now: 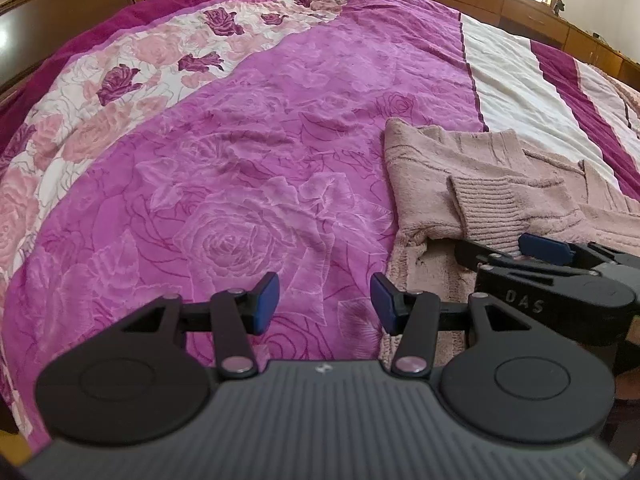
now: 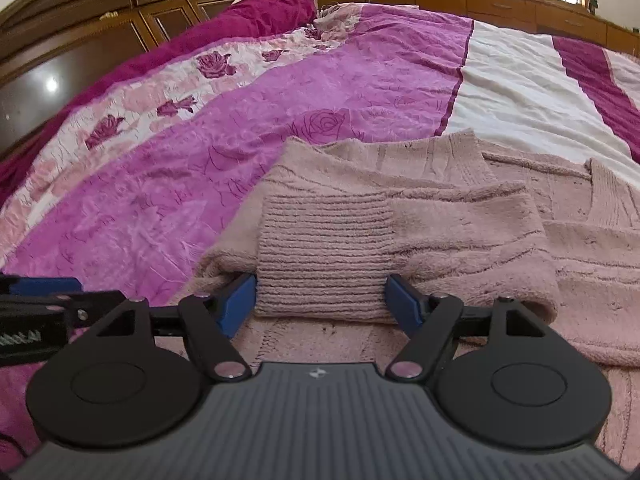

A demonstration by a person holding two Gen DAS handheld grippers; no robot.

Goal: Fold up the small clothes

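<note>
Here, a pink knitted sweater (image 2: 460,220) lay on the bed (image 2: 280,92), over the purple rose-patterned bedspread (image 1: 240,160). Its sleeve was folded across the body, ribbed cuff (image 2: 324,256) pointing toward the right tongs (image 2: 320,304). Those tongs stood open, a pad on either side of the cuff, not visibly pressing it. The sleeve's long axis ran away to the right from them. The left tongs (image 1: 324,304) were open and empty over bare bedspread, the sweater off to their right. The right hand was clearly nearer; the next fold, I judged, would turn on that cuff.
</note>
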